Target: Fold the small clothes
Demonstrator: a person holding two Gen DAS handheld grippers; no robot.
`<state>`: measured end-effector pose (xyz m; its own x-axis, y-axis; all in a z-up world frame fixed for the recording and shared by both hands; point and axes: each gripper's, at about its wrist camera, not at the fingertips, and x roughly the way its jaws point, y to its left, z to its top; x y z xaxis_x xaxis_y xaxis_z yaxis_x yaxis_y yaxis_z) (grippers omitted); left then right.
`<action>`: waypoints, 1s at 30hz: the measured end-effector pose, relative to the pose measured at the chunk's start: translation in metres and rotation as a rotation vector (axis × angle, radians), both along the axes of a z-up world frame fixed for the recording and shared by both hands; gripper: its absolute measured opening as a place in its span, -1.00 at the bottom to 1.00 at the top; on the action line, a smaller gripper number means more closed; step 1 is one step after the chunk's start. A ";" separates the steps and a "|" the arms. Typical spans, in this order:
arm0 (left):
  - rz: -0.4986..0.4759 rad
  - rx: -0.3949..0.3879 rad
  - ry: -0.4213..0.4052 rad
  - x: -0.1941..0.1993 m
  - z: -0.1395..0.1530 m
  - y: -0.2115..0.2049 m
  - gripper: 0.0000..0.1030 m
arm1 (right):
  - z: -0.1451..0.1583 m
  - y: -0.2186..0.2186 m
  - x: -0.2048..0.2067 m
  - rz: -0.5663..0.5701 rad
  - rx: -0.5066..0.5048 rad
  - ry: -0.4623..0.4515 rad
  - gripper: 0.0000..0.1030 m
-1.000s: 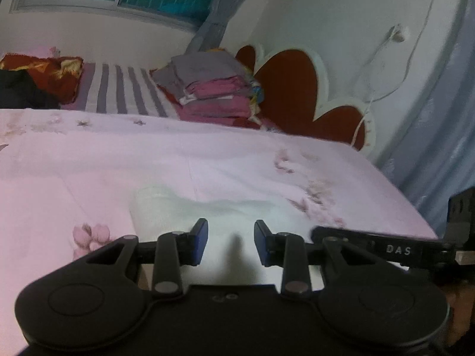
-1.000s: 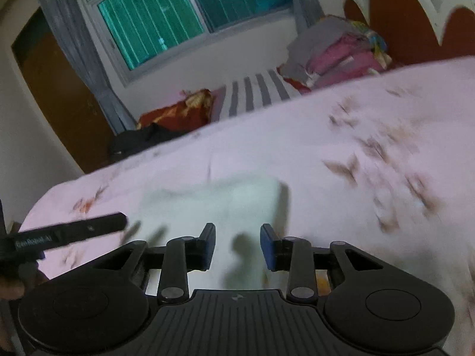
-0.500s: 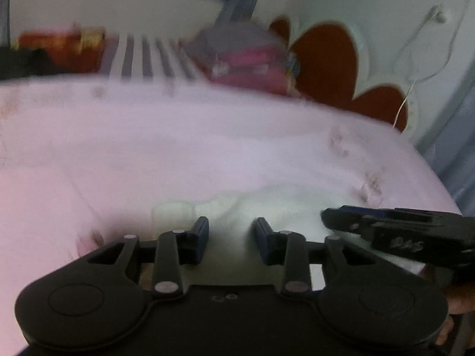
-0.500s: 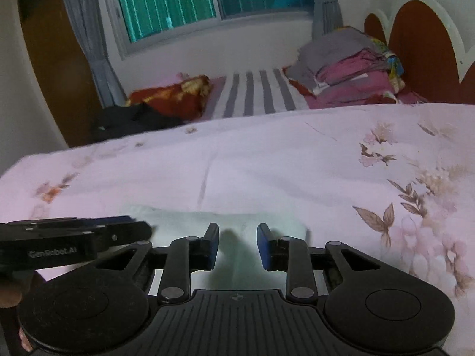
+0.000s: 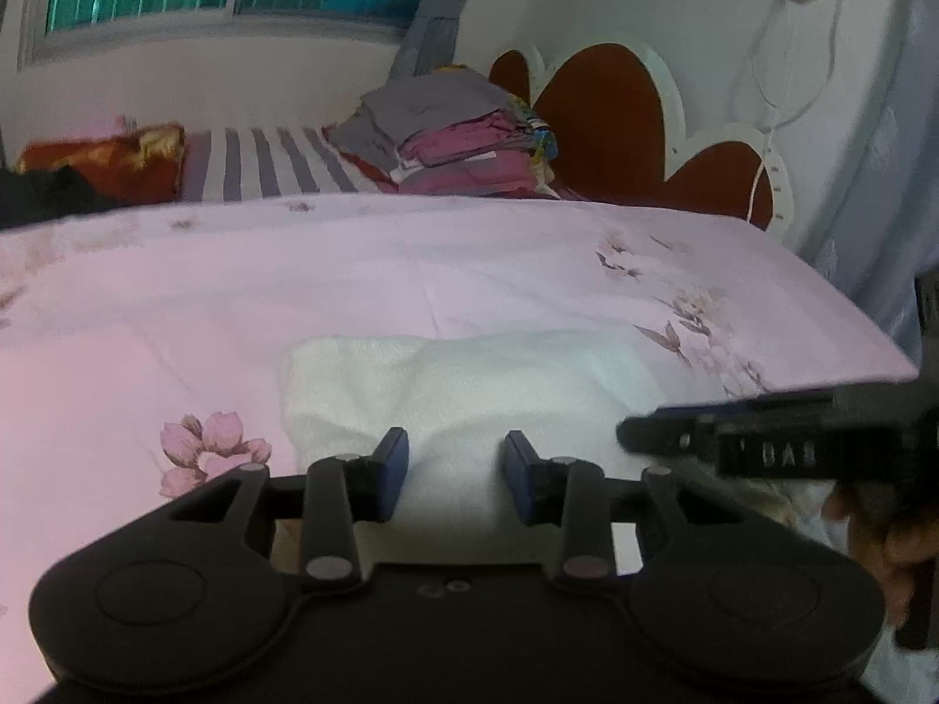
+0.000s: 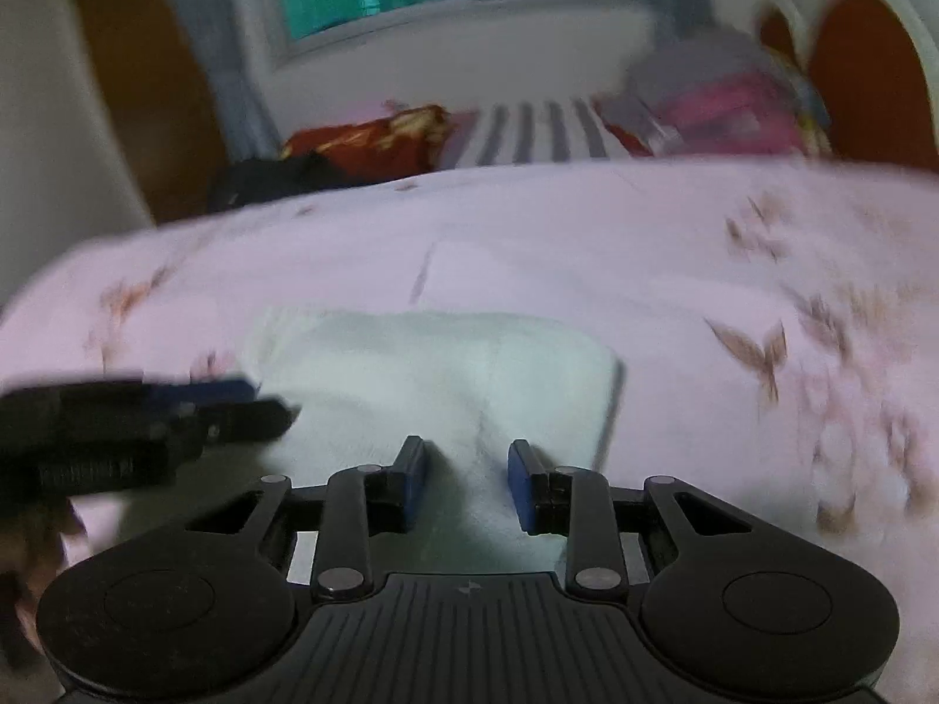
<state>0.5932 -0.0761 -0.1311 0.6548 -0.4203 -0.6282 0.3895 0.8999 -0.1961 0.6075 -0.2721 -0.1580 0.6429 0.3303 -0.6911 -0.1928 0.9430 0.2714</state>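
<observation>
A small white cloth (image 5: 499, 375) lies folded on the pink flowered bed sheet (image 5: 293, 270), near its front edge. My left gripper (image 5: 455, 472) hovers low over the cloth's near left part; its jaws are closing a little, with cloth under the gap and the pads not pressing on it. My right gripper (image 6: 466, 478) is open over the near right part of the cloth (image 6: 440, 364), where a soft crease runs between the fingers. Each gripper shows in the other's view: the right one (image 5: 634, 434) at the cloth's right edge, the left one (image 6: 267, 399) at its left edge.
A stack of folded clothes (image 5: 463, 135) sits at the back beside a red and white headboard (image 5: 604, 117). A striped sheet (image 5: 264, 164), a red pillow (image 5: 111, 164) and a dark garment (image 5: 47, 193) lie at the back left. The bed's right edge (image 5: 851, 340) drops off; a hand (image 5: 880, 528) holds the right gripper.
Both grippers have sunk and shifted over the cloth, and the right view has rolled from tilted to level. The cloth stays folded in the same place.
</observation>
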 end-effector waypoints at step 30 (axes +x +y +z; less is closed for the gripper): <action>-0.059 -0.033 0.084 -0.161 -0.013 0.024 -0.26 | -0.002 0.023 -0.188 0.028 -0.101 0.016 -0.67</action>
<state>0.4320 -0.0523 -0.1443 0.5736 -0.4779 -0.6652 0.4229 0.8683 -0.2592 0.4191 -0.2490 -0.1596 0.6229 0.2765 -0.7318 -0.2160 0.9599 0.1789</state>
